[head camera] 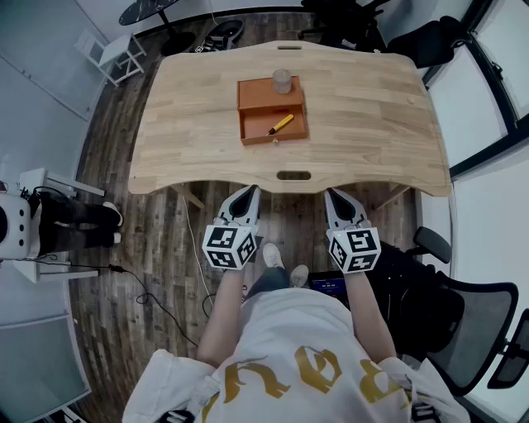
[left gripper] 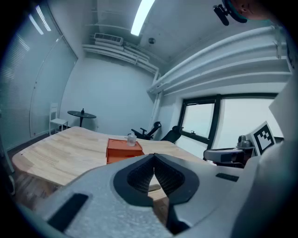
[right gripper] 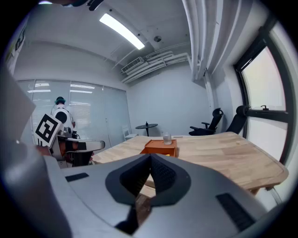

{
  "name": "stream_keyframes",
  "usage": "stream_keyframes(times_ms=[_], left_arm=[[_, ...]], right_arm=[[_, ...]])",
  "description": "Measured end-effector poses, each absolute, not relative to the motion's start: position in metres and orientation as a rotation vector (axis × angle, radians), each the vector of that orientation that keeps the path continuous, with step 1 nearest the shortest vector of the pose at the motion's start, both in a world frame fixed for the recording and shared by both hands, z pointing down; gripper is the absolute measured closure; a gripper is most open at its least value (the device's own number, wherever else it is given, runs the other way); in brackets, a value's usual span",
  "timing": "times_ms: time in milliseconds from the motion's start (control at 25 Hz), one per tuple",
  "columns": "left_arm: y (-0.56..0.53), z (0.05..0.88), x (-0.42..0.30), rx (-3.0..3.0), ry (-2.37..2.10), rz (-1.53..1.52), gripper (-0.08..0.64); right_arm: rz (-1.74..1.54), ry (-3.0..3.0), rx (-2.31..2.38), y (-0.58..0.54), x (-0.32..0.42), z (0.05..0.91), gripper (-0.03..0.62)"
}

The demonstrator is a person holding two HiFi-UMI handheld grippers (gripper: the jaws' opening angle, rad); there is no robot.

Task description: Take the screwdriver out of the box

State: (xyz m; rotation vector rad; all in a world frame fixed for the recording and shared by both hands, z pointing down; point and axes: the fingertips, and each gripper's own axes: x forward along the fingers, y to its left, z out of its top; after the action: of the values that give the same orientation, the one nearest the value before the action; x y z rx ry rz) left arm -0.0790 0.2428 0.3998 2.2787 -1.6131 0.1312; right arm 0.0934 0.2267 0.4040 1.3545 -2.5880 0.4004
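An orange box (head camera: 273,111) stands near the middle of the wooden table (head camera: 182,124), its drawer pulled out toward me. A yellow-handled screwdriver (head camera: 280,125) lies slantwise in the open drawer. A clear glass (head camera: 282,81) stands on the box's top. My left gripper (head camera: 254,191) and right gripper (head camera: 330,193) hover side by side over the floor, just short of the table's near edge, both shut and empty. In the left gripper view, the box (left gripper: 123,149) and glass (left gripper: 132,138) show beyond the closed left gripper (left gripper: 153,156). The right gripper view shows the box (right gripper: 159,148) past the right gripper (right gripper: 150,156).
A black office chair (head camera: 463,314) stands at my right and more chairs (head camera: 421,37) stand beyond the table. A small round black table (head camera: 149,10) and a white chair (head camera: 116,54) are at the far left. White equipment (head camera: 16,223) and a floor cable (head camera: 149,289) lie to my left.
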Motion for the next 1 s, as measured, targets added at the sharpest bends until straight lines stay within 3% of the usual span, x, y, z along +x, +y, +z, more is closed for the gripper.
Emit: stream_keyframes(times_ms=[1000], left_arm=[[0.226, 0.405, -0.082, 2.272, -1.630, 0.146, 0.551]], right_arm=[[0.448, -2.609, 1.292, 0.211, 0.092, 0.421, 0.581]])
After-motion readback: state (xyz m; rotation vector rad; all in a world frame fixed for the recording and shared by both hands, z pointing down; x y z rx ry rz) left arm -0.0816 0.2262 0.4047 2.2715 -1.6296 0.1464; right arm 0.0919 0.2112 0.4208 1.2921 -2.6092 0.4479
